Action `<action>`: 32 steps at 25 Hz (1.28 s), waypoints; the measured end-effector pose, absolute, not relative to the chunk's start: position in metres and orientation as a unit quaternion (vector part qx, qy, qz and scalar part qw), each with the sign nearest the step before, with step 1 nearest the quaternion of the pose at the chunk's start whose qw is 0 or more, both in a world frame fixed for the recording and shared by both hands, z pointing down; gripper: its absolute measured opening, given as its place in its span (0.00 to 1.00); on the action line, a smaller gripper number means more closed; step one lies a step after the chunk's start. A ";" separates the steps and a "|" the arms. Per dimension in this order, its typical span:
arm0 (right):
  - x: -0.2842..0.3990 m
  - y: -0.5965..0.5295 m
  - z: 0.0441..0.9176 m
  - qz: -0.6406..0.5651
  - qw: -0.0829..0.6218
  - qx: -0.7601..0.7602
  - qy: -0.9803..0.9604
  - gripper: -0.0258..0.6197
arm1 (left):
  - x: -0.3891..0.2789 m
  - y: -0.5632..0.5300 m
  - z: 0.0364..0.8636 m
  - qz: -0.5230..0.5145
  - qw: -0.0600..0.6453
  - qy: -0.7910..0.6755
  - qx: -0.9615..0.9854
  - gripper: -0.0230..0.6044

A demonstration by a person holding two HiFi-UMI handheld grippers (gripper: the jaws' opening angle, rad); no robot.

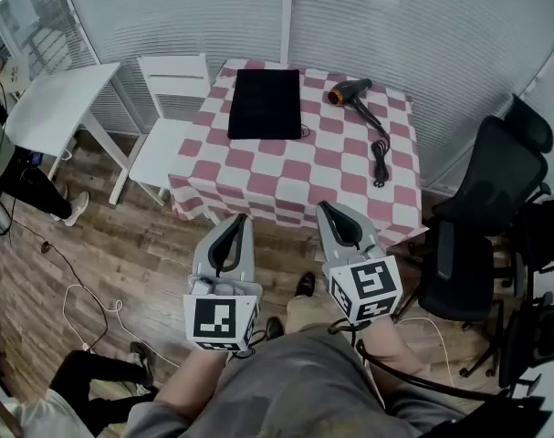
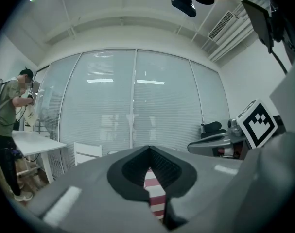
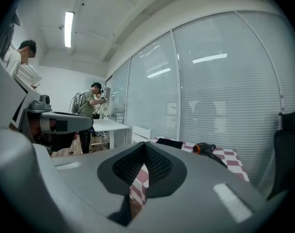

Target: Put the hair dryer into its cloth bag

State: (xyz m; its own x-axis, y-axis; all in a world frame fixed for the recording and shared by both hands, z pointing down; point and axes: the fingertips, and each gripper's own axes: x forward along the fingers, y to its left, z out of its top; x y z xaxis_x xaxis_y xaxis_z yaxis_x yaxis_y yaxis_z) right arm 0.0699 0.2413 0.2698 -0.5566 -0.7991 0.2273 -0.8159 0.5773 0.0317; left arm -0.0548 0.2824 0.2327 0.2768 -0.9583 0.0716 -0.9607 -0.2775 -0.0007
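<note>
Short of the near table edge, the left gripper (image 1: 238, 219) and the right gripper (image 1: 326, 208) hang side by side over the wooden floor, both clenched tight on nothing: each gripper view shows the ribbed pads meeting at the tips, with only a sliver of checked cloth visible in the slit below. On the far half of the table (image 1: 258, 179) the black cloth bag (image 1: 265, 104) lies flat, and the hair dryer (image 1: 350, 91) rests well apart from it toward the right, its cord (image 1: 380, 149) trailing down the cloth toward the near edge. The step in hand looks like the approach, and doing it well probably means parting both sets of jaws before they arrive. The right gripper is the natural one for the dryer, taken around the handle, not the rounded barrel (a smooth barrel would likely slip or roll). The left could pinch one layer of the bag's edge and lift it so a mouth opens; which edge is the opening cannot be made out from here. The cord should be gathered or fed in too, or it may snag. No brand or wording is legible on dryer or bag; only the black-and-white square markers on the marker cubes (image 1: 223, 322) show.
</note>
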 end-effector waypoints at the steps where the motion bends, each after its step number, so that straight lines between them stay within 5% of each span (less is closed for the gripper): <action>1: 0.073 0.233 0.274 0.042 0.110 0.461 -0.880 0.08 | -0.053 0.275 0.239 0.032 0.024 -0.599 0.800 0.04; 32: 0.041 -0.052 0.276 0.059 0.078 0.389 -0.916 0.09 | -0.076 0.025 0.226 0.074 -0.005 -0.665 0.743 0.04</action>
State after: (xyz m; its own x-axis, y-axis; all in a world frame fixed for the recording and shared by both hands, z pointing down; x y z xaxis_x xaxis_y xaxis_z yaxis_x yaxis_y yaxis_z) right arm 0.0408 -0.0521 0.2755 -0.6857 -0.7032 0.1882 -0.7215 0.6907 -0.0479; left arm -0.0765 0.0245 0.2262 0.1045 -0.9891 0.1039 -0.9877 -0.1154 -0.1055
